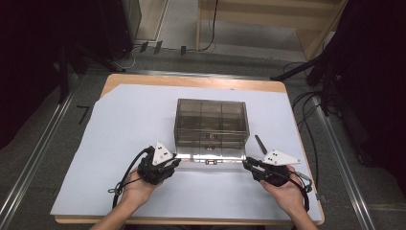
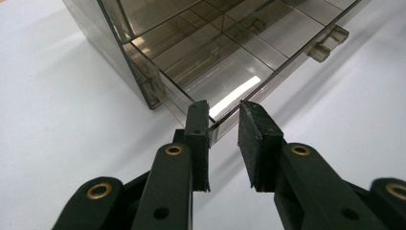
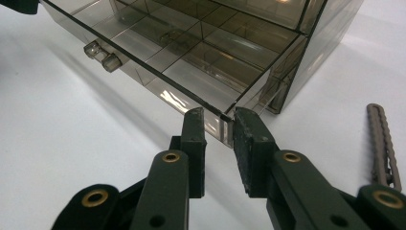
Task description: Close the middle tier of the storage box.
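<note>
While the white sheet [image 1: 119, 143] covers the table [image 1: 191, 82], the smoky plastic drawer box [image 1: 211, 120] sits right ahead of both claws; left gripper [image 1: 176, 163] and right gripper [image 1: 247, 165] each pinch a front corner of its pulled-out drawer [image 1: 210, 157].

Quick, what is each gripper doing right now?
Left gripper: shut on the drawer, at one front corner.
Right gripper: shut on the drawer's other front corner.

Overhead plus 2 close tool views
</note>
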Available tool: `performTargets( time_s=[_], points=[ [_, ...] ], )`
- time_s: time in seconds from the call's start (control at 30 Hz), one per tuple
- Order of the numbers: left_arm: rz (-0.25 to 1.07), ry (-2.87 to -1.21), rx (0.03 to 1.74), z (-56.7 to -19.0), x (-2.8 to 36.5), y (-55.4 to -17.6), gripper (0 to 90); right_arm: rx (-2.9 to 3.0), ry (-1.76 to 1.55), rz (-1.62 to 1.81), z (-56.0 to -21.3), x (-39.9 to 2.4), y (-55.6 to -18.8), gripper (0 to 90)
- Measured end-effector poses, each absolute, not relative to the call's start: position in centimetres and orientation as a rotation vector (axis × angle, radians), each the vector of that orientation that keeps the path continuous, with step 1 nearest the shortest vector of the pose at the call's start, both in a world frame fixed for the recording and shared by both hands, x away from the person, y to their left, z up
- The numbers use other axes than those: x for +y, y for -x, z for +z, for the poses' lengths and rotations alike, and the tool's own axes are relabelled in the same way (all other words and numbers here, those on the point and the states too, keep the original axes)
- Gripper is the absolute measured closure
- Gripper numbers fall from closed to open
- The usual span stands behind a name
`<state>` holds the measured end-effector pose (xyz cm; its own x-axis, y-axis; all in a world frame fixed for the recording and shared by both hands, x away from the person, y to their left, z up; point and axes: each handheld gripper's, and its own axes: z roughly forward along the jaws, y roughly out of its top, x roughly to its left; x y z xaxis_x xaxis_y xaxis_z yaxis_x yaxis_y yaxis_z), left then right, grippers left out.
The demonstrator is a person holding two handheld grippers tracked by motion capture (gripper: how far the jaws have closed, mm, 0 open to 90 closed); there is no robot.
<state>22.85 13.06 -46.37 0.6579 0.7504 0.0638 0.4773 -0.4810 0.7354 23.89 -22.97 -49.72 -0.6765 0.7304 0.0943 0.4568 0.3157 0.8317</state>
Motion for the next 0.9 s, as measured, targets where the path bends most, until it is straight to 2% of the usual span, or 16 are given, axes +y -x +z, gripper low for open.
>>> performTargets(
  time_s=[0.63, 0.9],
  points=[
    [0.498, -2.163, 0.944, -46.41, 13.06, -22.70, 74.6, 2.291, -1.069, 1.312, -49.73, -23.10, -23.67, 74.8],
    [0.485, -2.121, 0.972, -46.47, 13.90, -22.97, 67.2, 2.308, -1.088, 1.313, -49.85, -23.03, -23.93, 70.2]
  ],
)
